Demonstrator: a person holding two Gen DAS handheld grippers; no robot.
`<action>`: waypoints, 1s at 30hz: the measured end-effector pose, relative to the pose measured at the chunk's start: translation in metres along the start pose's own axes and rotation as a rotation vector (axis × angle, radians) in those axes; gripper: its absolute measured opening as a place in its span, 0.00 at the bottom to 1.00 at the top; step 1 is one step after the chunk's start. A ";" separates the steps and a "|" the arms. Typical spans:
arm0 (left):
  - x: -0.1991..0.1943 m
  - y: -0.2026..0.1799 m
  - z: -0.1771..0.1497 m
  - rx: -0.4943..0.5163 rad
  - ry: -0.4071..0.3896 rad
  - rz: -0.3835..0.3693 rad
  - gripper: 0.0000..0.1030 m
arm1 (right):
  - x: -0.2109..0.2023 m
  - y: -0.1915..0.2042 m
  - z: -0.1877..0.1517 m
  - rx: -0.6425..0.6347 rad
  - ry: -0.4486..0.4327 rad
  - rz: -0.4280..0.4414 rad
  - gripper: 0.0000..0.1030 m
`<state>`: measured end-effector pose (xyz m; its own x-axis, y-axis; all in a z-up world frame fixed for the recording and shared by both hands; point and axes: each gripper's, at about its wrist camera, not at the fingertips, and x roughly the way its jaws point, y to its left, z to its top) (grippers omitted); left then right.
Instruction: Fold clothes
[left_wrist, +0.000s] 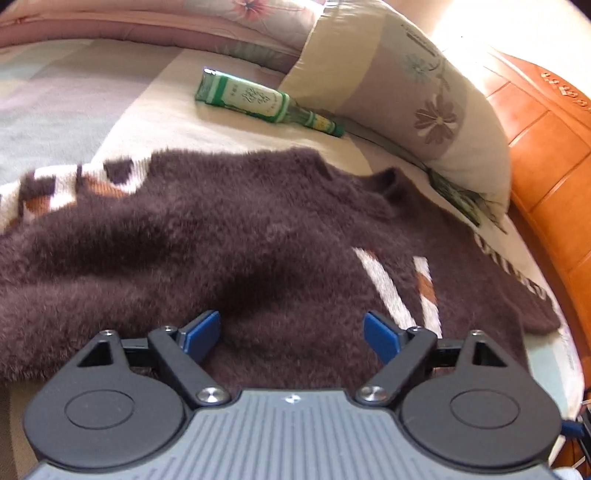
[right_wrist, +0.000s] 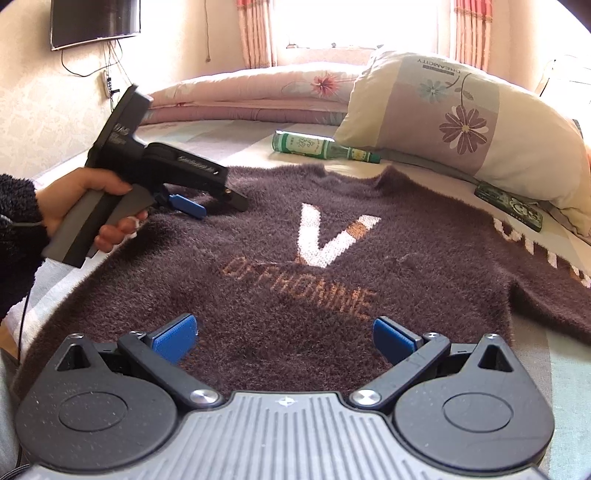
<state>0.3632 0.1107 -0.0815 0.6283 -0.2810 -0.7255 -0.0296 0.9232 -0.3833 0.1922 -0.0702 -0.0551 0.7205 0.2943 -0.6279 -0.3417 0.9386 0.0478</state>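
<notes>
The bed (right_wrist: 236, 136), covered in a pale patchwork sheet, carries everything here. A fuzzy dark-brown knitted sweater with a white V and tan lettering (right_wrist: 295, 258) lies spread flat across its near half, chest up. The collar points toward the far side, where the floral pillow (right_wrist: 461, 122) leans, and the hem lies along the near edge. So its long axis runs from the near edge straight away, and one sleeve trails off toward the right edge of the bed.

The right gripper (right_wrist: 284, 338) hangs over the hem near the middle, blue pads spread wide with nothing between them. The left gripper (right_wrist: 207, 206) sits up by the sweater's left shoulder, low over the fabric. In its own view the left gripper (left_wrist: 291, 334) has its pads apart too, and only pile shows between them. By my reckoning the left one is nearer the sleeve side that a first fold would bring inward.

A green glass bottle (right_wrist: 317, 147) lies beyond the collar, well apart from both.
</notes>
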 end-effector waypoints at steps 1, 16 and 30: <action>-0.005 -0.003 -0.002 0.004 -0.002 -0.010 0.84 | 0.000 -0.001 0.000 0.001 0.000 0.001 1.00; -0.038 -0.014 -0.054 0.101 -0.030 0.043 0.91 | 0.035 -0.006 -0.009 -0.006 0.113 -0.061 1.00; -0.093 0.091 -0.014 0.007 -0.219 0.316 0.94 | 0.076 -0.011 0.027 0.026 0.247 -0.074 1.00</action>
<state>0.2911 0.2172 -0.0573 0.7404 0.0799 -0.6674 -0.2434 0.9574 -0.1555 0.2666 -0.0529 -0.0823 0.5726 0.1746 -0.8010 -0.2757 0.9612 0.0124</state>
